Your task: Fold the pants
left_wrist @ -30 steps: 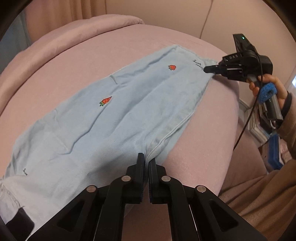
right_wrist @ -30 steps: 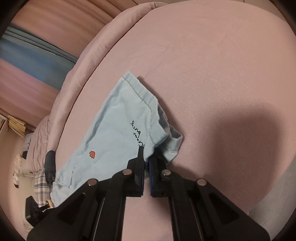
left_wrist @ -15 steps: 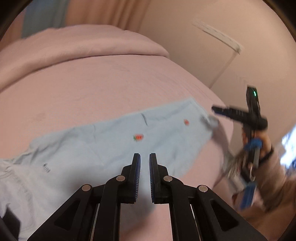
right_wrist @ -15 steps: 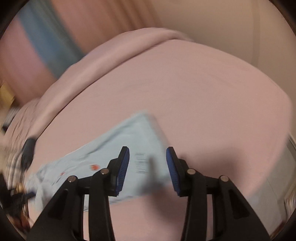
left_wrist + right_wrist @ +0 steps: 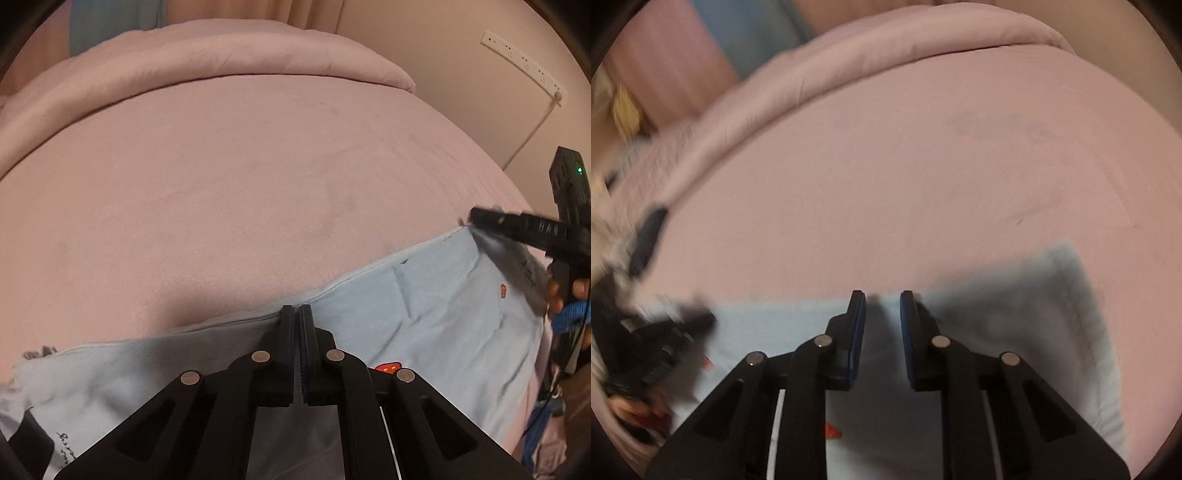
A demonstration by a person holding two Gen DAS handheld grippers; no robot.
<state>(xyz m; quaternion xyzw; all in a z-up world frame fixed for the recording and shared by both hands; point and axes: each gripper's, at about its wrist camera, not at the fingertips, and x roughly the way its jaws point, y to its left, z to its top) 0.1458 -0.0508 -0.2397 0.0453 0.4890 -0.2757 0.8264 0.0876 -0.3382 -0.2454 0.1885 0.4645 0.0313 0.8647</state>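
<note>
Pale blue pants [image 5: 436, 317] with small red motifs lie flat on the pink bed [image 5: 236, 177]. The left gripper [image 5: 297, 314] pinches their far edge, it seems; the right gripper [image 5: 882, 301] is narrowing, nothing gripped.

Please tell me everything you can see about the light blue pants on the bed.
The pants are pale blue, soft woven cloth with small red strawberry motifs and black script. They lie spread nearly flat, slightly creased, along the near side of the pink bed. The left gripper is shut at their far edge. The right gripper, jaws closing, hovers over the other end; no grip shows.
</note>
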